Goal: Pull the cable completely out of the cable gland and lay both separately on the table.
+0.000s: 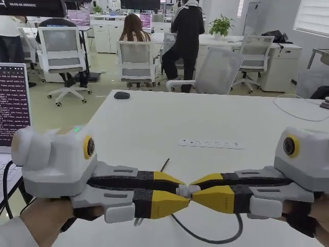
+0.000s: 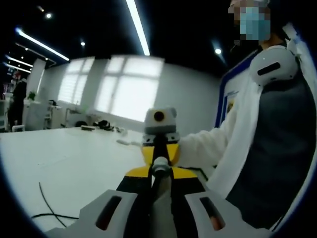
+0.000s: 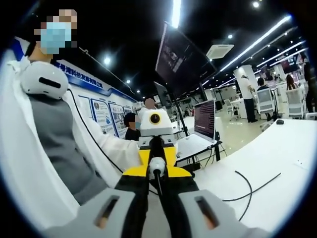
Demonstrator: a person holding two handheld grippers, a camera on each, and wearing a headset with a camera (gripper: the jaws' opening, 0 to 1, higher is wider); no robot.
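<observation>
Your left gripper and right gripper meet tip to tip above the table, both clamped tight on the pale cable gland between them, while the black cable sags below in a loop

From the left gripper view, the cable gland sits in your closed tips, its axis pointing straight at the right gripper

From the right gripper view, a dark strand seems to run back through those closed tips and slack cable lies on the table, so the pull should run straight apart along that line
</observation>
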